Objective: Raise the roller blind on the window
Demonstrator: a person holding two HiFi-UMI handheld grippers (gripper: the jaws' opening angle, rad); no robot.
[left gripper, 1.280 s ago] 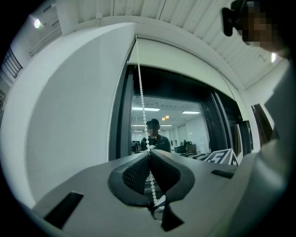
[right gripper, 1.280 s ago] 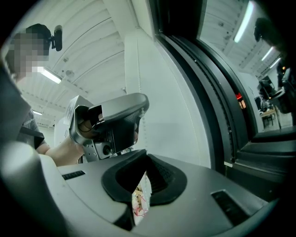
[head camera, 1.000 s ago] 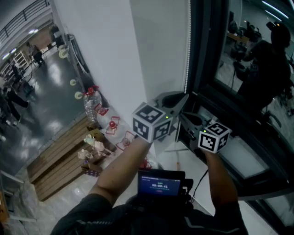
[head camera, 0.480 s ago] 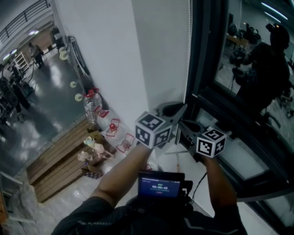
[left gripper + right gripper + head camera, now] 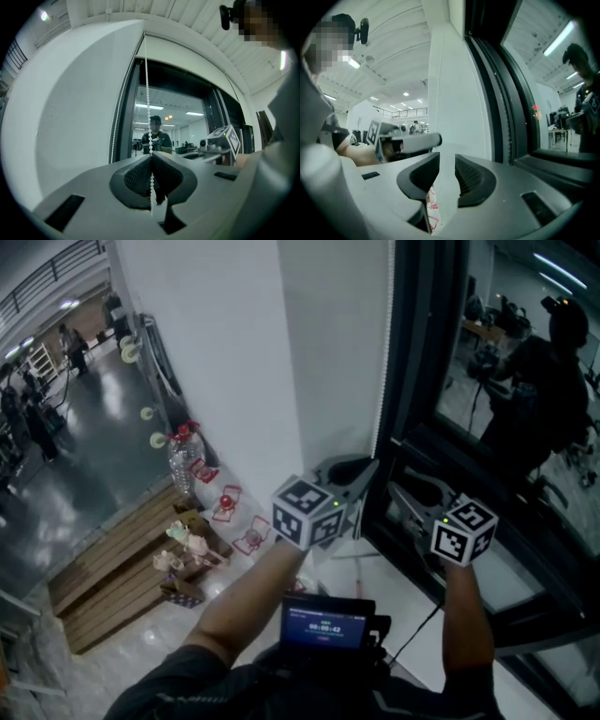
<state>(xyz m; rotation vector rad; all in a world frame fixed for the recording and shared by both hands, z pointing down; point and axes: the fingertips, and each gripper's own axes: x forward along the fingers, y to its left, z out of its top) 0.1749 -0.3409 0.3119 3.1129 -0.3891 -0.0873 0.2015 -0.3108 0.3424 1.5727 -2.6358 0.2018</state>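
The white bead chain point(image 5: 381, 381) hangs along the black window frame point(image 5: 412, 352), beside the white wall. In the left gripper view the chain point(image 5: 147, 93) drops from above straight into the jaws, and my left gripper point(image 5: 151, 159) is shut on it. A second strand point(image 5: 115, 126) hangs further left. In the head view the left gripper point(image 5: 373, 463) points level at the chain. My right gripper point(image 5: 397, 487) is a little to its right, off the chain. Its jaws have just been opening; in the right gripper view the right gripper point(image 5: 447, 164) is open with nothing between its jaws.
Dark window glass point(image 5: 497, 381) mirrors the person. A white sill point(image 5: 375, 568) runs below the frame. Far below at left lie wooden pallets point(image 5: 112, 568), bottles point(image 5: 186, 456) and a hall floor with people. A small screen point(image 5: 323, 622) sits at the chest.
The right gripper has let go, opened its jaws and drawn off to the right, away from the chain. The left gripper stays shut on the chain in much the same place.
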